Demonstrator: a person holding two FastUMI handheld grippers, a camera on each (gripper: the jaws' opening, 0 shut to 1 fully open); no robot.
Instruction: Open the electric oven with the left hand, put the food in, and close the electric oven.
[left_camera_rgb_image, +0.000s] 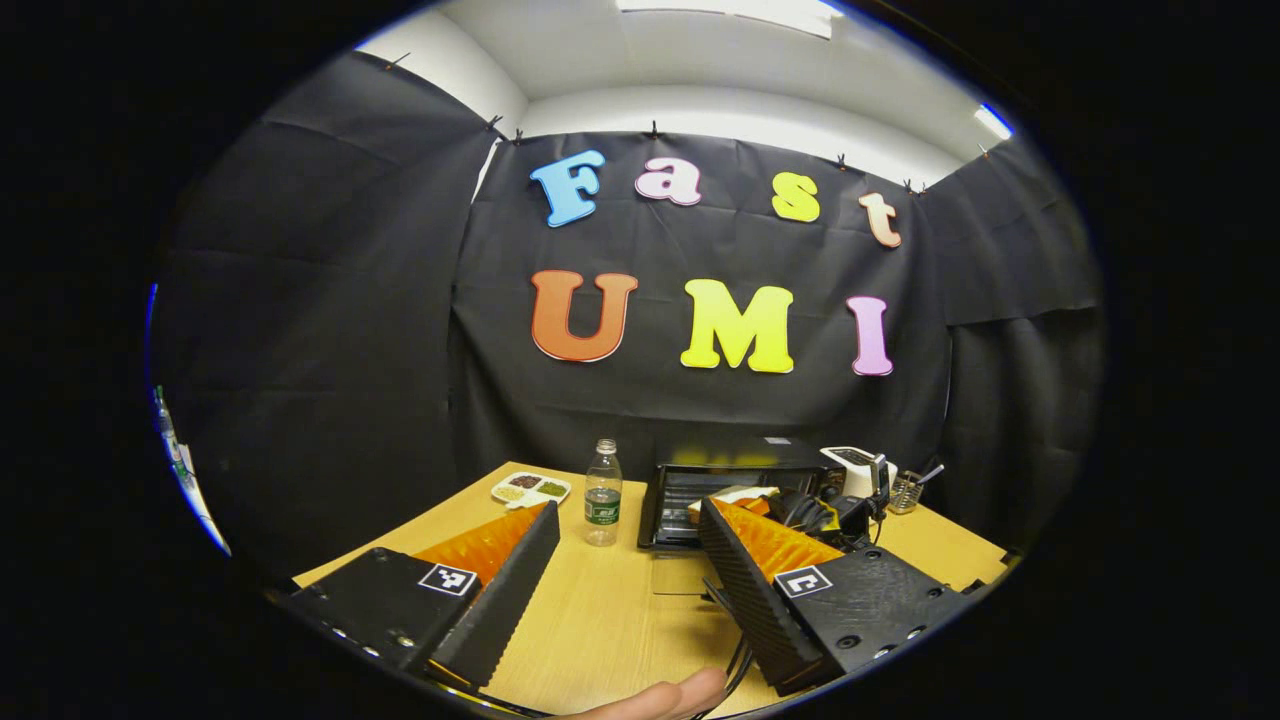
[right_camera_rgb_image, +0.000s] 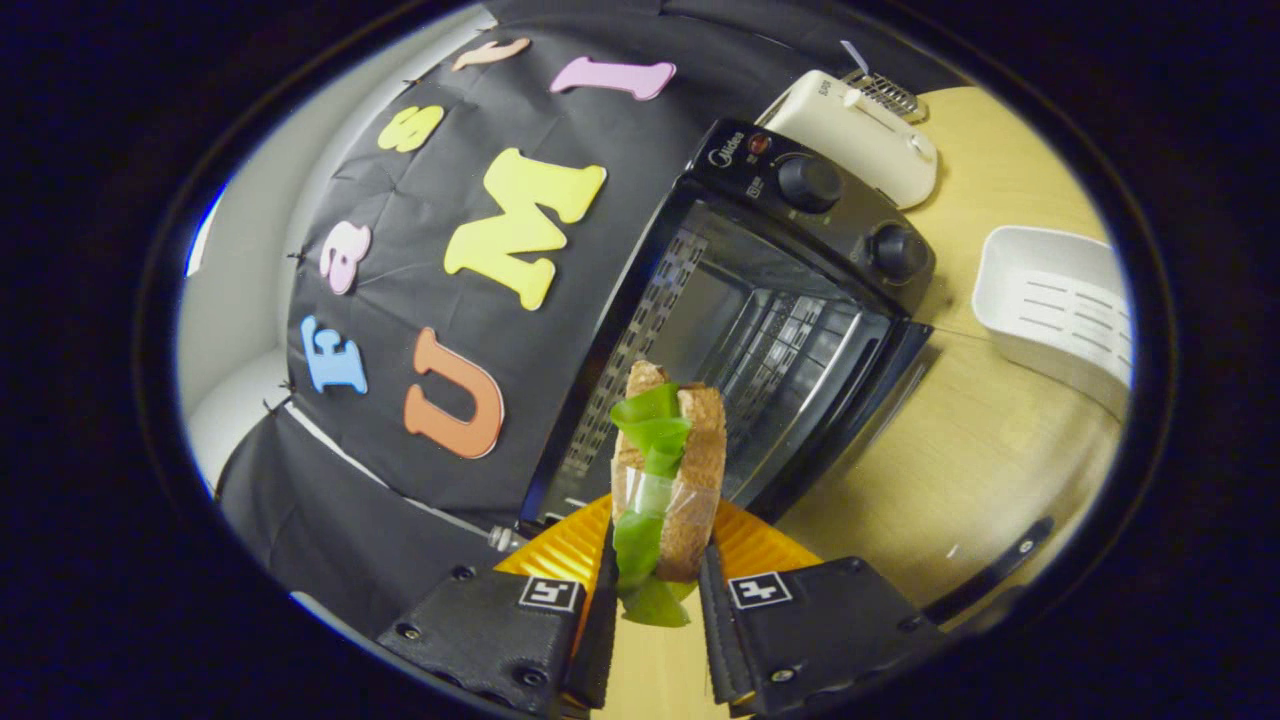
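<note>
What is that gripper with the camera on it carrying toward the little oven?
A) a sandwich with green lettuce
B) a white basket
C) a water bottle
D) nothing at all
A: in the right gripper view the right gripper has both fingers pressed on a sandwich of brown bread with green lettuce, held up before the open electric oven.

The black electric oven (right_camera_rgb_image: 790, 300) is standing at the back edge of the wooden table (right_camera_rgb_image: 990, 440), its door (right_camera_rgb_image: 850, 420) hanging open. The sandwich (right_camera_rgb_image: 665, 470), brown bread with green lettuce, is being held upright before the oven's cavity.
</note>
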